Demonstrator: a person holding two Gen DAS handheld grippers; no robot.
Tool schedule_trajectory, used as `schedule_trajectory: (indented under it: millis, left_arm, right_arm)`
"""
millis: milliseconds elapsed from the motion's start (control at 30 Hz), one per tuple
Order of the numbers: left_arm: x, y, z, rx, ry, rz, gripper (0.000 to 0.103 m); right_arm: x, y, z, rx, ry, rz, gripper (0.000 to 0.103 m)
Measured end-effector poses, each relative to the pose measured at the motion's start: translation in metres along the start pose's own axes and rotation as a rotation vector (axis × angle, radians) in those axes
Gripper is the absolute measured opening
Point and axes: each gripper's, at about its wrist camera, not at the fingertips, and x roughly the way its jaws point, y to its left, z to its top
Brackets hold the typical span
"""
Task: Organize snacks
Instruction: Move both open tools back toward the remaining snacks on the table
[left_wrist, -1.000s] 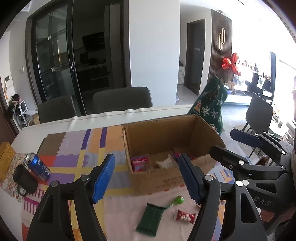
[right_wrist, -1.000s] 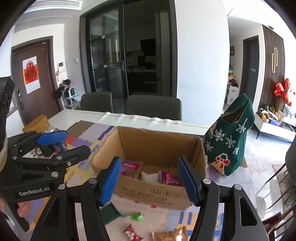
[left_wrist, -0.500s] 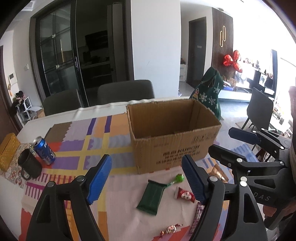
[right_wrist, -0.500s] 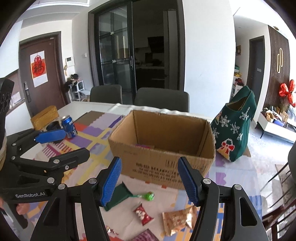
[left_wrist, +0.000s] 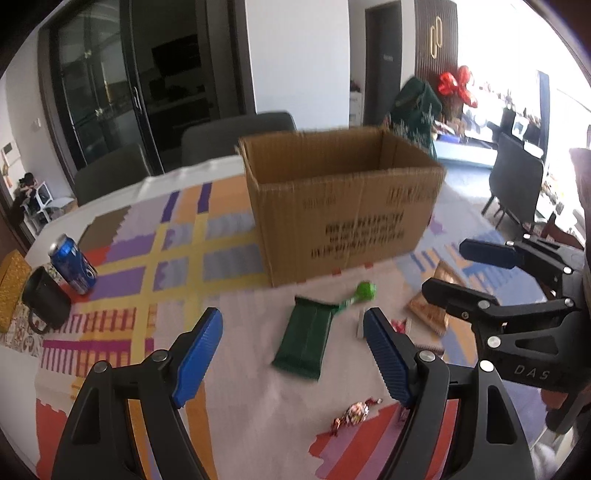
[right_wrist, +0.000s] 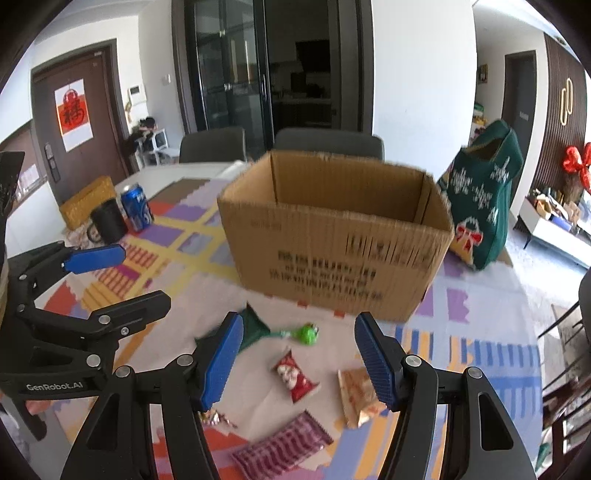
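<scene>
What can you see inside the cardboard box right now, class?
Only the bare brown inner walls of the cardboard box show, through its open top. Its floor, and anything lying on it, is hidden by the front wall in both views.

Table (left_wrist: 122, 192) — patterned cloth (left_wrist: 229, 369), cardboard box (left_wrist: 343, 210), scattered snacks (right_wrist: 295, 376), can (left_wrist: 74, 264)

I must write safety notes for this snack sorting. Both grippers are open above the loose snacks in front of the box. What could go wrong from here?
1. The green lollipop lies against the dark green packet; a grab for one may drag the other.
2. The small red packet and the tan packet lie close, so the right gripper may pinch both.
3. The left gripper and right gripper hang near each other and could collide.
</scene>
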Motion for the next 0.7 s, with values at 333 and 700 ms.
schedule_trajectory:
  millis: [333,700]
  left_arm:
    - [0.041,0.001,-0.025,0.045,0.119,-0.03,0.078]
    - [0.086,0.006,-0.031,0.042,0.21,-0.061,0.078]
  right_arm:
    - [0.03,0.006,-0.028,-0.032,0.127,-0.011,0.064]
    - [0.075,0.001,-0.043,-0.055,0.255,-0.009,0.063]
